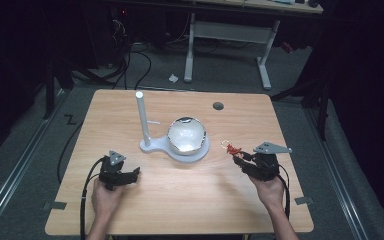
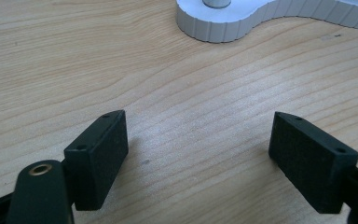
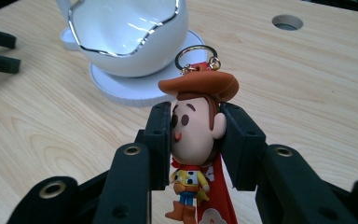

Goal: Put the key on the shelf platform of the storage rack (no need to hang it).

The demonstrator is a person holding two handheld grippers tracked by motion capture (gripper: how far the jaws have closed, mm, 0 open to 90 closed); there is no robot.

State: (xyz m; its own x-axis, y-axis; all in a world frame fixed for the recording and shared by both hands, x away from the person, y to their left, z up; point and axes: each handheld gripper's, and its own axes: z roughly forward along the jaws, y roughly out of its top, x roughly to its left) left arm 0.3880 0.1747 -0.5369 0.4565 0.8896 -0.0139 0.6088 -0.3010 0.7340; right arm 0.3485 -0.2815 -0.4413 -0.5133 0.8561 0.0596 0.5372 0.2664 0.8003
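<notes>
Right tongs clamp cowboy keychain upright, ring topmost.

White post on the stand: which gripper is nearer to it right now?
Left. The left gripper sits just below the white post, fingers open. The right gripper is across the table, beyond the bowl, holding the keychain.

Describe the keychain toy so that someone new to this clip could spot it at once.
Start at the white bowl on its stand mid-table, then look to its right at the right gripper. Clamped by the head between its jaws is a cowboy figure keychain: brown hat, gold ring, red strap, the table's one colourful thing.
</notes>
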